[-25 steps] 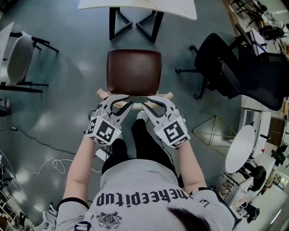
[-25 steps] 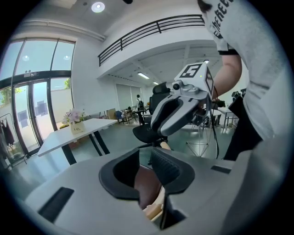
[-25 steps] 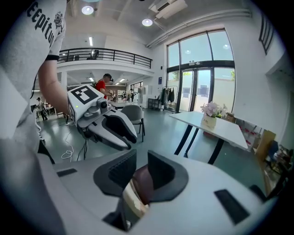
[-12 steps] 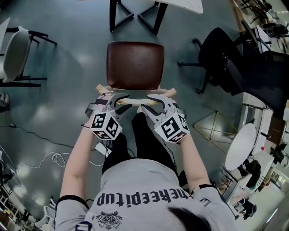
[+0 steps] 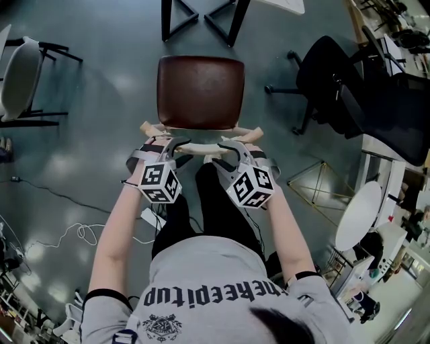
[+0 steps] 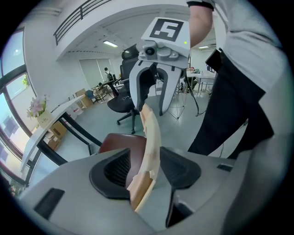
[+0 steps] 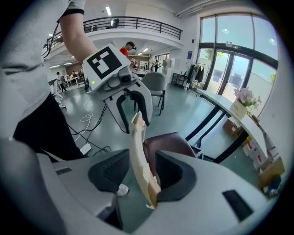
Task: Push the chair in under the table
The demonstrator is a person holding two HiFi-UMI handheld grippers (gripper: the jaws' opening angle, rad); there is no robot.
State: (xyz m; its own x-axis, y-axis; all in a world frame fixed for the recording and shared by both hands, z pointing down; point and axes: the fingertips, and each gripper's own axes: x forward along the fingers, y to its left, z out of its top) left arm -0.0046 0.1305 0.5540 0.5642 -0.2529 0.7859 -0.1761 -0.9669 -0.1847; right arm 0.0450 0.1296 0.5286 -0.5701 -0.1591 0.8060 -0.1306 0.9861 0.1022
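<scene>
Behind chair, short of desk: left gripper, right gripper jaws were opening astride backrest, unclamped; needed even grip, straight push.

You have a glossy grey-green floor under you, with pale patches of light on it. At twelve o'clock, just ahead of you, the chair with the brown seat stands on it. Beyond the seat, still at twelve, are the black bench legs. A black office chair sits at two o'clock, well apart from the brown one. A grey chair on dark legs stands at ten. At three you have a thin gold wire frame, and at four a round white table. A white cable loops at eight, and a white adapter lies near your left leg.
</scene>
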